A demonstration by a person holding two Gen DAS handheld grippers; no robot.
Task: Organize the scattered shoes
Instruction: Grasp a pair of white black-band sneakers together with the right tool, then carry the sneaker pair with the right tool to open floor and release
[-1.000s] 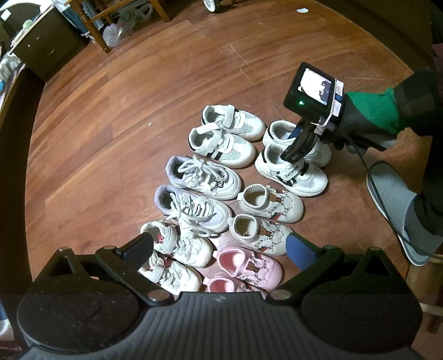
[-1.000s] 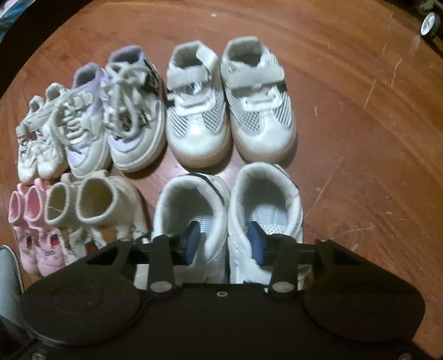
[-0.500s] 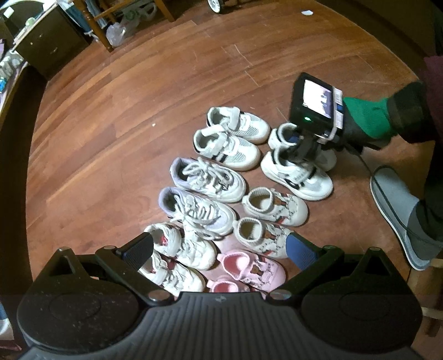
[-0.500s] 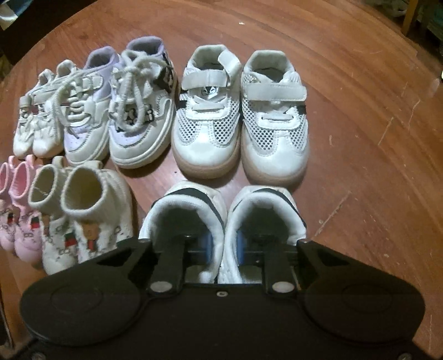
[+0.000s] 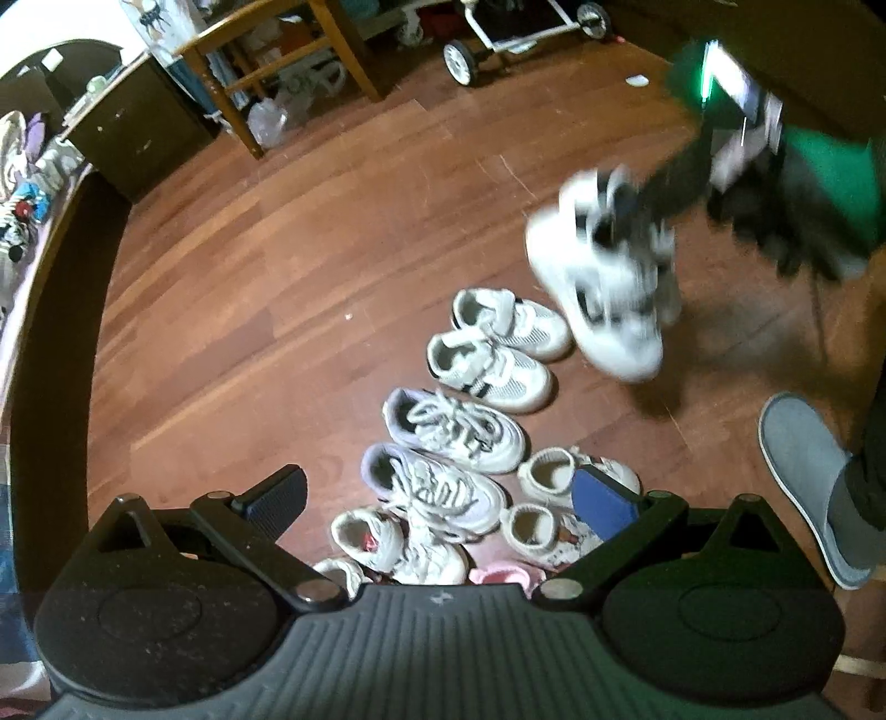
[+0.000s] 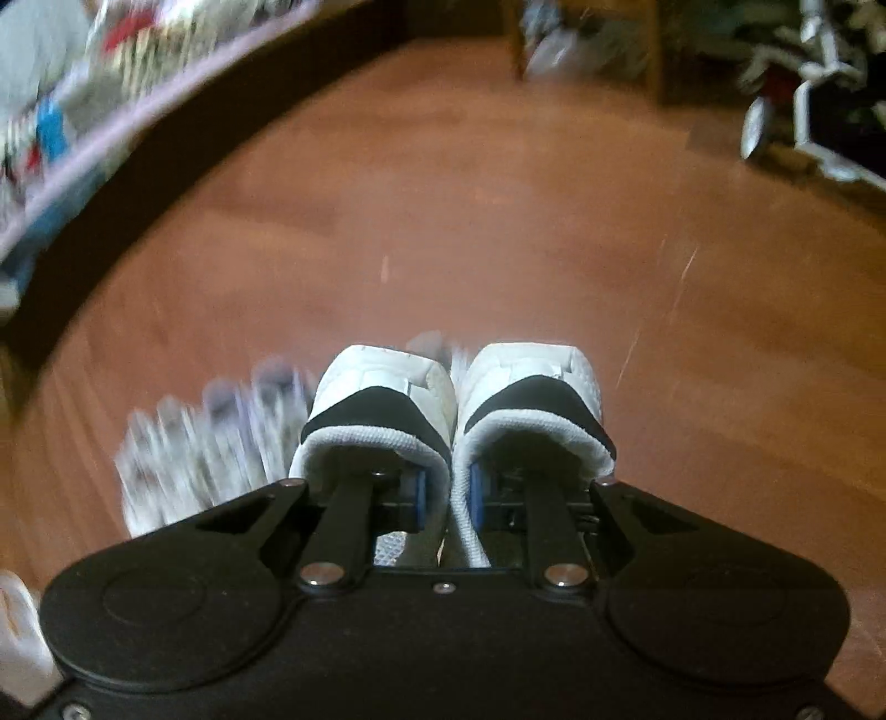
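Observation:
My right gripper (image 6: 446, 493) is shut on a pair of white shoes with black trim (image 6: 454, 410), one finger inside each shoe, pinching the two inner collars together. In the left wrist view that pair (image 5: 603, 288) hangs blurred above the floor under the right gripper (image 5: 637, 216). On the floor below are a white velcro pair (image 5: 498, 349), a lavender laced pair (image 5: 443, 454), white high-collar shoes (image 5: 554, 498), small white sneakers (image 5: 387, 543) and pink shoes (image 5: 498, 576). My left gripper (image 5: 440, 490) hovers open over them, holding nothing.
A person's foot in a grey slipper (image 5: 803, 476) stands right of the shoes, with a green sleeve (image 5: 830, 177) above. At the back are a wooden chair (image 5: 277, 72), a dark cabinet (image 5: 138, 127) and a stroller (image 5: 509, 27). Bare wooden floor (image 5: 304, 266) lies to the left.
The right gripper shut on the inner collars of the white-and-black pair and lifted it off the floor. The left gripper rose a little and stayed open.

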